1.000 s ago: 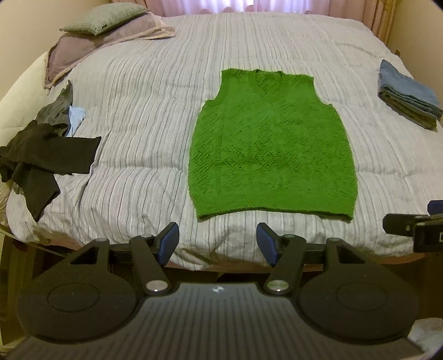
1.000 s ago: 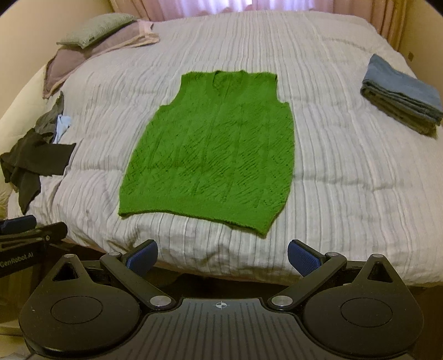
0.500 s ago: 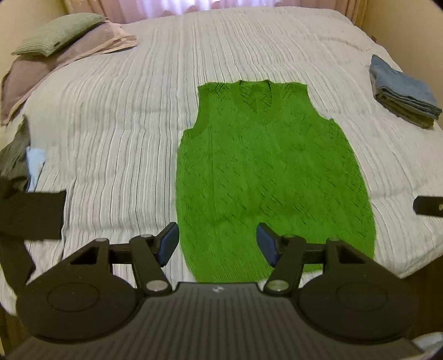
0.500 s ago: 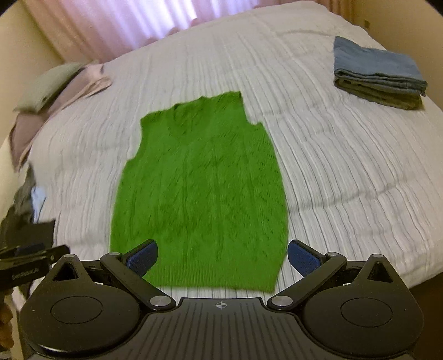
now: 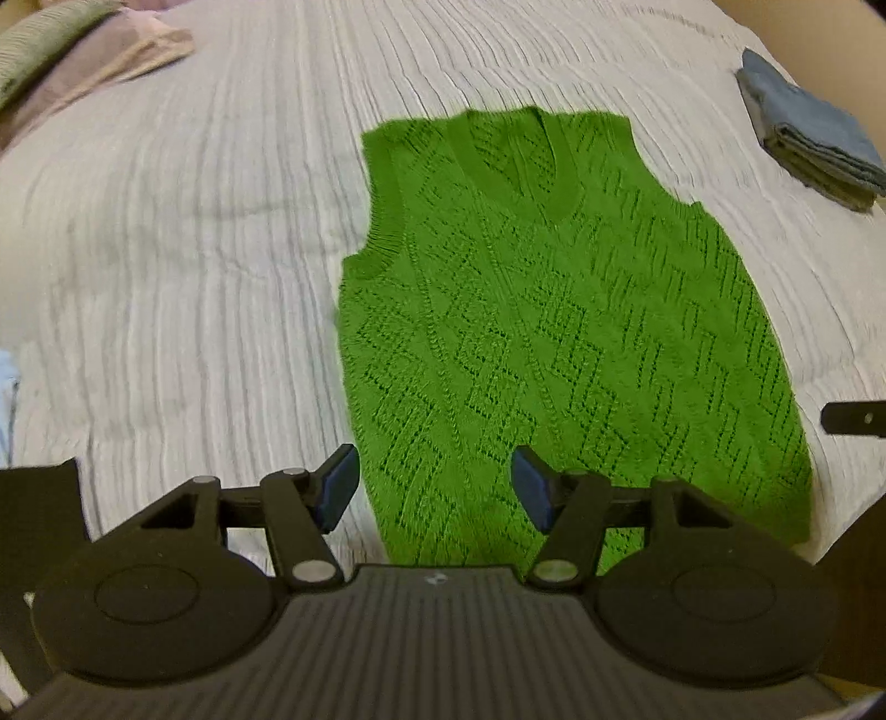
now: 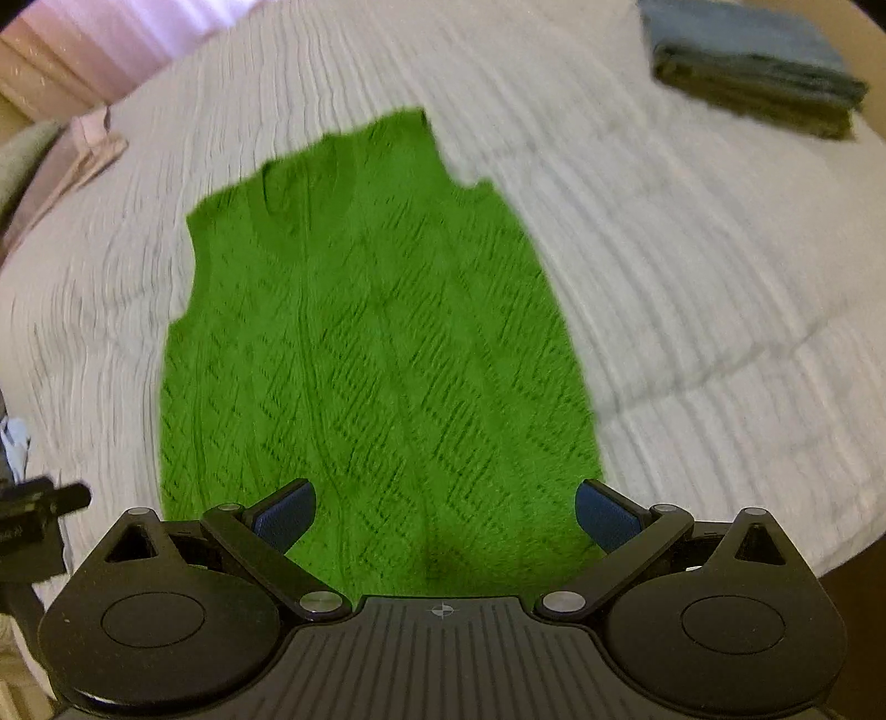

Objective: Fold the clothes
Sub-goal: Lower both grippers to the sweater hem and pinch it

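A green vest (image 5: pixel 554 343) is laid flat on the bed (image 5: pixel 194 249), neckline at the far end and hem toward the cameras. The left gripper (image 5: pixel 434 487) is held open and empty above the vest's lower left part; the right gripper (image 6: pixel 446 512) is spread wider, also empty, above the hem's right part. A stack of folded clothes (image 6: pixel 753 77) is seen at the far right, and pillows (image 5: pixel 72 50) at the far left.
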